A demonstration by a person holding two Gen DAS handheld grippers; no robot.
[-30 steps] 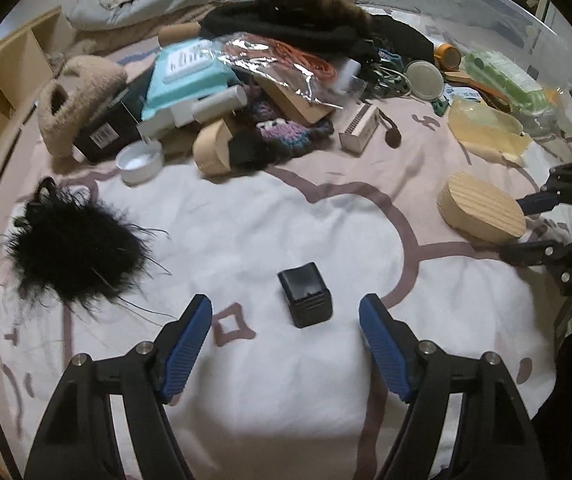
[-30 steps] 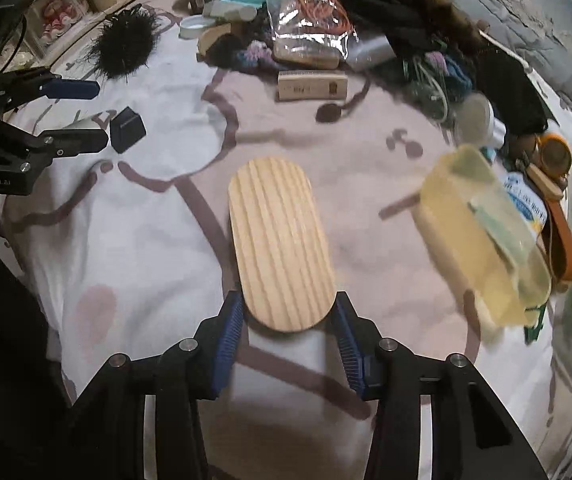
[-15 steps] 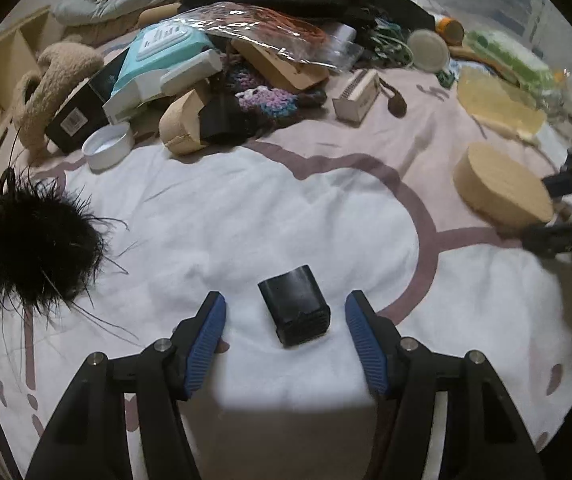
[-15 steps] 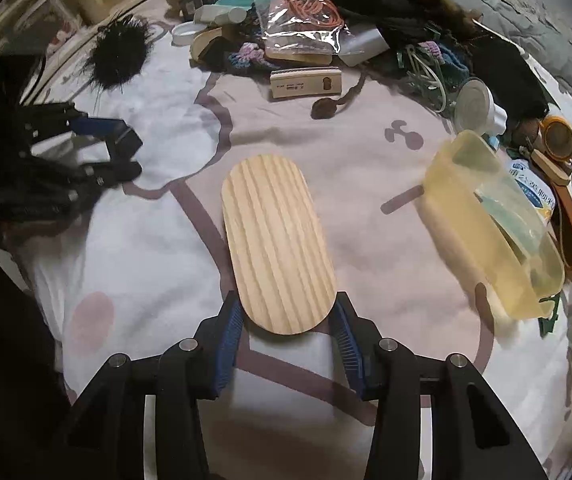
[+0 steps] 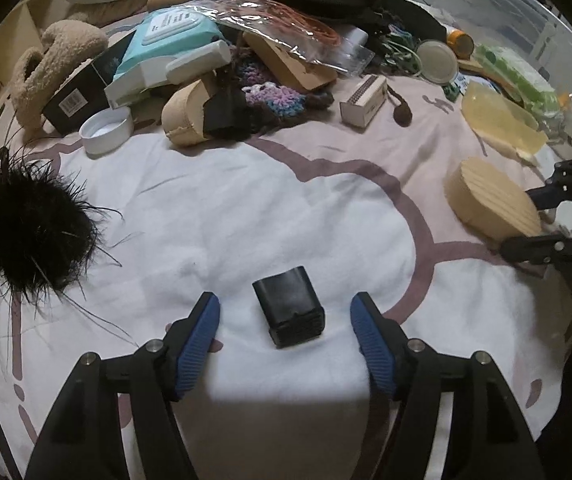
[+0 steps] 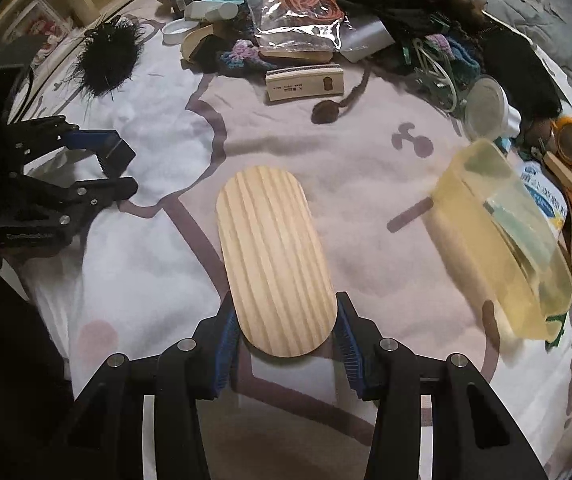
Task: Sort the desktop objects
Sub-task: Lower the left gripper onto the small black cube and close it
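A small black box (image 5: 289,306) lies on the white and pink blanket (image 5: 246,216), between the open blue-padded fingers of my left gripper (image 5: 286,320), with gaps on both sides. My right gripper (image 6: 284,340) is shut on the near end of an oval wooden box (image 6: 274,256). That wooden box (image 5: 489,200) and the right gripper (image 5: 541,216) show at the right in the left wrist view. The left gripper (image 6: 114,168) around the black box (image 6: 120,154) shows at the left in the right wrist view.
A pile at the back holds a teal wipes pack (image 5: 170,40), a plastic bag (image 5: 286,28), a crochet piece (image 5: 274,96), a white lid (image 5: 106,130) and a small white carton (image 5: 363,100). A black feather puff (image 5: 26,232) lies left. A yellow translucent tub (image 6: 501,236) lies right.
My left gripper has moved forward so its open fingers now flank the black box. The right gripper still holds the wooden box, shifted slightly.
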